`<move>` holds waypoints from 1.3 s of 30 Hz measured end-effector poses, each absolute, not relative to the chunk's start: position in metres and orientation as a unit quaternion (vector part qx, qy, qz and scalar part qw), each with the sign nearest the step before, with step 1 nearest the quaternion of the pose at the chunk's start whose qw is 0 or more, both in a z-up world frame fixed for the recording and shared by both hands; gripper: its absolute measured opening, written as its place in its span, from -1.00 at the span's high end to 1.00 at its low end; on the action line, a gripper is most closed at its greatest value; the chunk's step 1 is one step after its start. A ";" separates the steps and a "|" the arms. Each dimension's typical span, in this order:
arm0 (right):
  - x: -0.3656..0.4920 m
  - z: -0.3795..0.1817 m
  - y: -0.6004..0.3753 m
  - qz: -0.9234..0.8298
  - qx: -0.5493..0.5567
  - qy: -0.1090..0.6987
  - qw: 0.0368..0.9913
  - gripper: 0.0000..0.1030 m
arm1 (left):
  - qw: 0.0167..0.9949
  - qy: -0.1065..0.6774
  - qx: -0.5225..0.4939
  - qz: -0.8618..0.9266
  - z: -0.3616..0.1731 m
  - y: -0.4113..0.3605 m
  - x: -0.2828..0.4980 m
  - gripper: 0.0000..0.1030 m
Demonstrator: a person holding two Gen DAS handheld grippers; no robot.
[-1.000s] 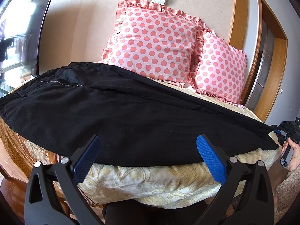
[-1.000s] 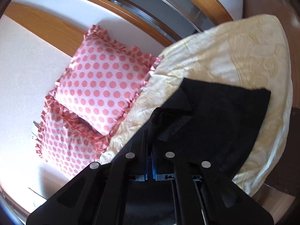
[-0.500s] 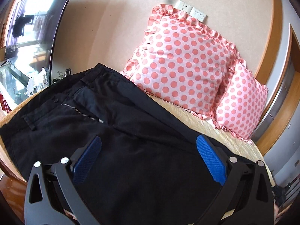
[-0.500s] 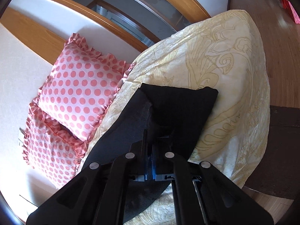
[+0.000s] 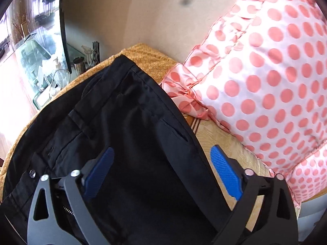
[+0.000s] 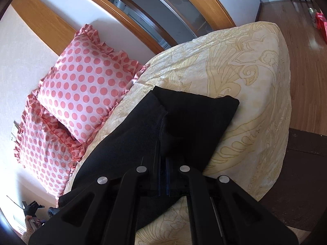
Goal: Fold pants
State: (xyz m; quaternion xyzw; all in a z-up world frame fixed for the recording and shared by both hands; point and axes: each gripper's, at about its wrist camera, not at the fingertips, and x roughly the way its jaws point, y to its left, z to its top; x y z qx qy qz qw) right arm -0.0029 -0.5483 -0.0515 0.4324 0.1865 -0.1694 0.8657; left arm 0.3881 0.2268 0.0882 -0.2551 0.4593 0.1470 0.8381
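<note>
Black pants lie flat along the bed, waistband with belt loops and a pocket slit toward the far left corner. My left gripper hovers over the waist end. Its blue pads stand wide apart, and its jaws are closing with the cloth under and between them, not pressed. In the right wrist view the leg ends rest on the cream bedspread. My right gripper is shut on the near edge of the leg cloth.
Two pink polka-dot pillows lean on the wall behind the pants, one close to my left gripper. A glass stand with bottles sits past the bed's left corner. Wooden floor lies beyond the bed's right edge.
The left wrist view swept left along the pants from the legs to the waistband and came much closer; its pads narrowed slightly. The right gripper dipped a little, still gripping the leg.
</note>
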 end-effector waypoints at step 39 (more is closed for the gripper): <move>0.012 -0.029 -0.542 -0.185 0.359 0.212 0.890 0.94 | 0.878 0.330 -0.331 0.108 0.072 0.301 0.042 0.89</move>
